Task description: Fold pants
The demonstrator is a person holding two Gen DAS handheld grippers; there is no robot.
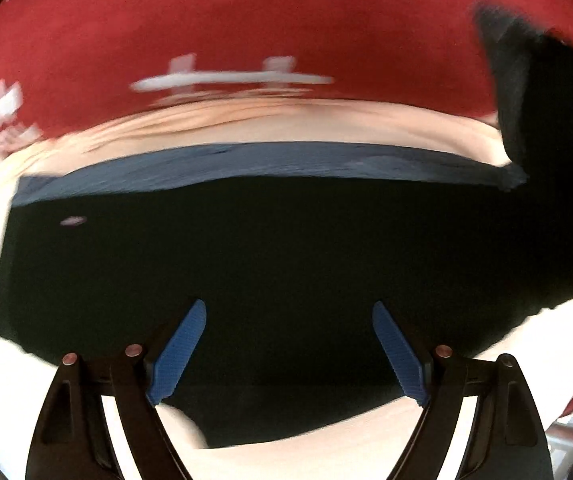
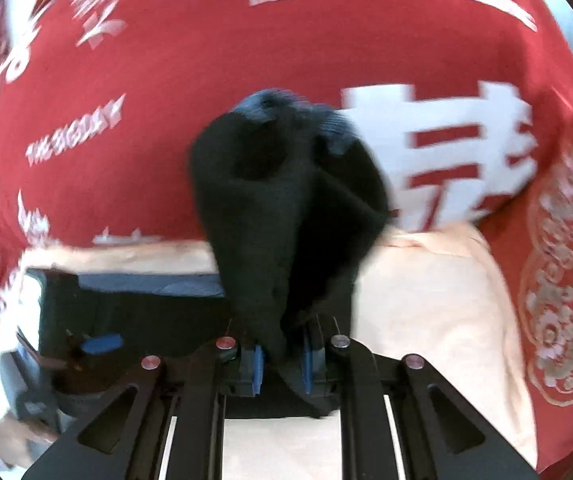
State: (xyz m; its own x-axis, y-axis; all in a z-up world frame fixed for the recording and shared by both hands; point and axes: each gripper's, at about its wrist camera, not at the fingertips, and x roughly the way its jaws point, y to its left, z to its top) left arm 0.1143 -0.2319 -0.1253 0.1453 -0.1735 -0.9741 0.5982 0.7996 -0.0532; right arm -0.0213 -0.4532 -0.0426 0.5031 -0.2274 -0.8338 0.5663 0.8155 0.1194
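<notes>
The black pants (image 1: 270, 264) lie flat on a cream cloth (image 1: 286, 124), with a blue-grey band (image 1: 246, 162) along their far edge. My left gripper (image 1: 288, 320) is open just above the pants, its blue pads (image 1: 178, 352) spread wide and empty. My right gripper (image 2: 282, 364) is shut on a bunched end of the pants (image 2: 286, 200) and holds it lifted, so the fabric stands up in front of the camera. This lifted end shows at the right of the left wrist view (image 1: 526, 92). The left gripper's blue pad (image 2: 100, 343) shows at lower left in the right wrist view.
A red cloth with white lettering (image 2: 206, 60) covers the surface behind and around the cream cloth (image 2: 426, 300). A red and gold patterned part (image 2: 566, 280) lies at the right. Both views are motion-blurred.
</notes>
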